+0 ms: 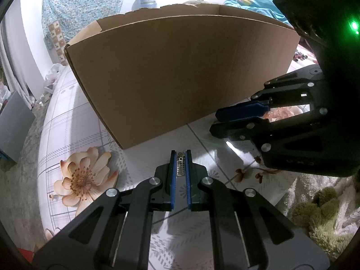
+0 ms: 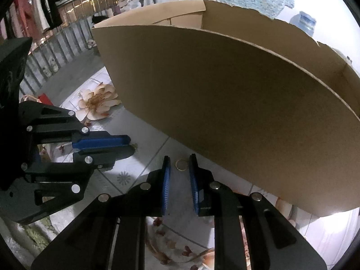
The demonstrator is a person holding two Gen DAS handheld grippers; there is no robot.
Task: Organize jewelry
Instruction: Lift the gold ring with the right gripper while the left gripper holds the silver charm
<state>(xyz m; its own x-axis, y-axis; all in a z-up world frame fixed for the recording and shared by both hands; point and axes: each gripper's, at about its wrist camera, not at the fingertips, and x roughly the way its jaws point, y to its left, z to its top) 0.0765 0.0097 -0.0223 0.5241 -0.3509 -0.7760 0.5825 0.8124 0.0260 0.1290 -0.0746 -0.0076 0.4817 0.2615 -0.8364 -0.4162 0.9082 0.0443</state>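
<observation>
Two tools are working low in front of a large cardboard box [image 1: 180,72] that is standing on a tabletop [image 1: 74,121] covered with a pale cloth printed with grey lines and peach flowers. No readable writing or brand is showing on the box or on either tool.

The left tool [image 1: 180,157] is gripping a small silver pendant [image 1: 181,166] between its blue pads [image 1: 172,175]; the pendant is a little rectangular frame with bars and a ring at its top, and it is sitting just in front of the box's near corner. The pads are pressing close on both its sides.

The right tool [image 2: 180,164] is hovering with its jaws parted around a gold ring [image 2: 181,165], which is lying flat on the cloth just beside the box's front wall. The ring is sitting between the fingertips, apart from both pads as far as can be seen.

Both tools are pointing toward the box, side by side and near each other. One printed flower [image 1: 83,177] is lying on the cloth beside the box's left corner.
</observation>
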